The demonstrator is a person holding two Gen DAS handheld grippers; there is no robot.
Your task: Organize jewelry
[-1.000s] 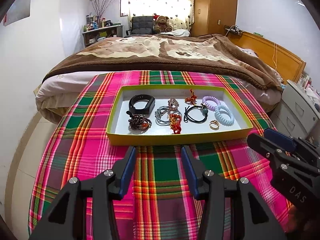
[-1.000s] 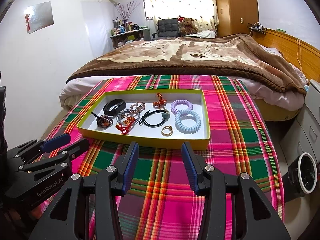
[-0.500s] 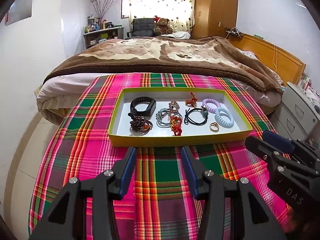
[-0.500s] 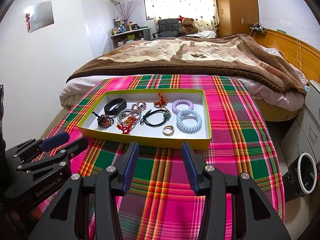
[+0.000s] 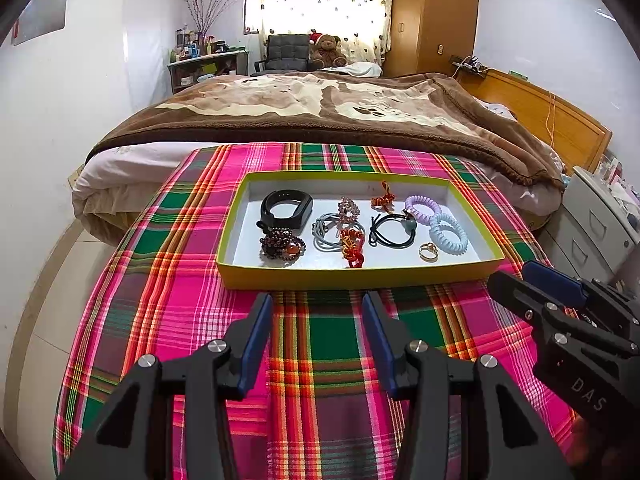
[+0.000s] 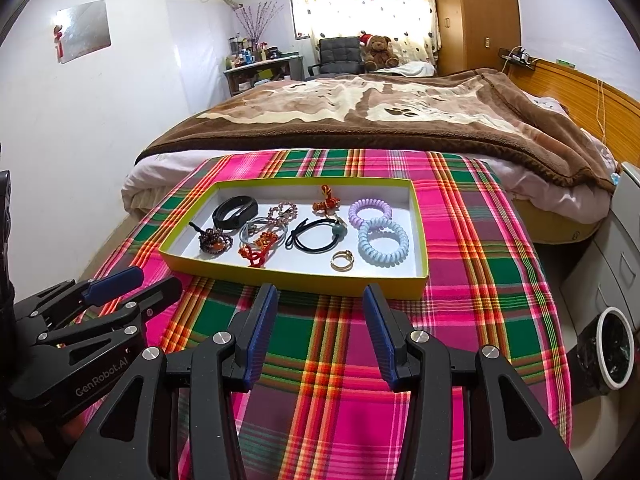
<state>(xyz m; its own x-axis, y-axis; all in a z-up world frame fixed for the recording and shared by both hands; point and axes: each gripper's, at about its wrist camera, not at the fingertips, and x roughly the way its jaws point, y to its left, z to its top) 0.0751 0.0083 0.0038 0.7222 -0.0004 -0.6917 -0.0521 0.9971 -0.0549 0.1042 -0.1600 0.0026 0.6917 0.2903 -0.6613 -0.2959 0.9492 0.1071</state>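
A yellow-rimmed tray (image 5: 360, 278) (image 6: 292, 280) with a white floor sits on a plaid cloth. It holds a black band (image 5: 286, 209) (image 6: 234, 211), a dark bead bracelet (image 5: 282, 245), grey hair ties (image 5: 328, 232), a red knot charm (image 5: 352, 246), a black hair tie (image 5: 390, 231), a gold ring (image 5: 429, 251) (image 6: 342, 260), a purple coil tie (image 5: 422, 204) and a blue coil tie (image 5: 449, 234) (image 6: 383, 242). My left gripper (image 5: 317, 304) is open and empty, short of the tray's near rim. My right gripper (image 6: 319, 294) is open and empty, also short of the rim.
The plaid cloth (image 5: 320, 340) covers a table set against a bed with a brown blanket (image 5: 320, 108). Grey drawers (image 5: 600, 216) stand at the right. A bin with a white rim (image 6: 614, 354) is on the floor at the right.
Both grippers have drawn back a little from the tray and stay open. The jewelry has not moved.
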